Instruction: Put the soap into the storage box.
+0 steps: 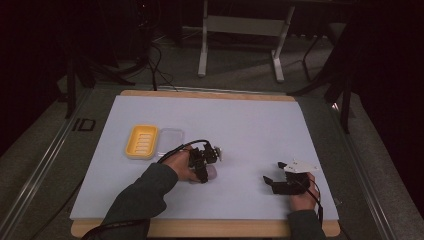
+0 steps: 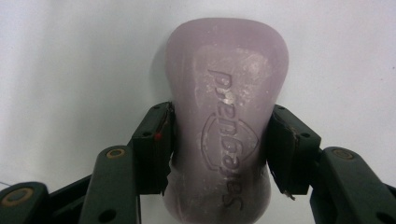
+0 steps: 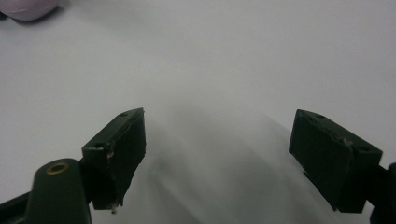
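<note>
Left gripper [image 2: 219,154], in a person's left hand [image 1: 176,166], straddles the narrow waist of a pale lilac moulded soap bar [image 2: 224,121] with a raised brand stamp, lying flat on the white surface [image 1: 250,130]; the pads sit at both flanks, but whether they press cannot be told. Solid and stiff, the bar is judged fairly light, its waxy rounded sides likely to slip, so the waist is the sound place to hold. Right gripper [image 3: 219,158] rests wide open and holds nothing, well apart near the front edge. A yellow ribbed soap dish [image 1: 141,141] and its clear plastic lid [image 1: 170,139] lie beyond the hand, with bare room all around
</note>
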`<act>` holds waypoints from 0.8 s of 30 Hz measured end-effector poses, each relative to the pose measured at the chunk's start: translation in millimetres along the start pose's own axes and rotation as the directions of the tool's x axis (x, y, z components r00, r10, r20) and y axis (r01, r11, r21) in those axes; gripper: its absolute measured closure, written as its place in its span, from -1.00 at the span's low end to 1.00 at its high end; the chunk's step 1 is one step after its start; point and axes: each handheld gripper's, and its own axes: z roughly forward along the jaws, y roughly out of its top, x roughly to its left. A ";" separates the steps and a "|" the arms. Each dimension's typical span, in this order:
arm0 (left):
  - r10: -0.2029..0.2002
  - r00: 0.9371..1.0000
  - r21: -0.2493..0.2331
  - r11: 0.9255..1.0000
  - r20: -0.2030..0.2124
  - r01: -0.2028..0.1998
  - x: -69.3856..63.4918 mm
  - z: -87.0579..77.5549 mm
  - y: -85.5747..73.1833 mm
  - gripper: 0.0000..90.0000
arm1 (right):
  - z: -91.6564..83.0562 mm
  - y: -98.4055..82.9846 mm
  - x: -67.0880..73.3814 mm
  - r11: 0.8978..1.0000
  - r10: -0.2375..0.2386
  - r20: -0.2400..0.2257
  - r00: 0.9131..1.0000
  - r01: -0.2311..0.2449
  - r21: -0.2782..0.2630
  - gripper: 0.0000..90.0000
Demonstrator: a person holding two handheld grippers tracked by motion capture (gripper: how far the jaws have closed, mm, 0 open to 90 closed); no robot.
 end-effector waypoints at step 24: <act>0.052 0.998 0.094 0.994 -0.030 -0.049 -4.3 1.6 12.2 0.08 | 0.9 0.3 0.7 1.000 -0.007 -0.002 1.000 0.007 0.008 -0.59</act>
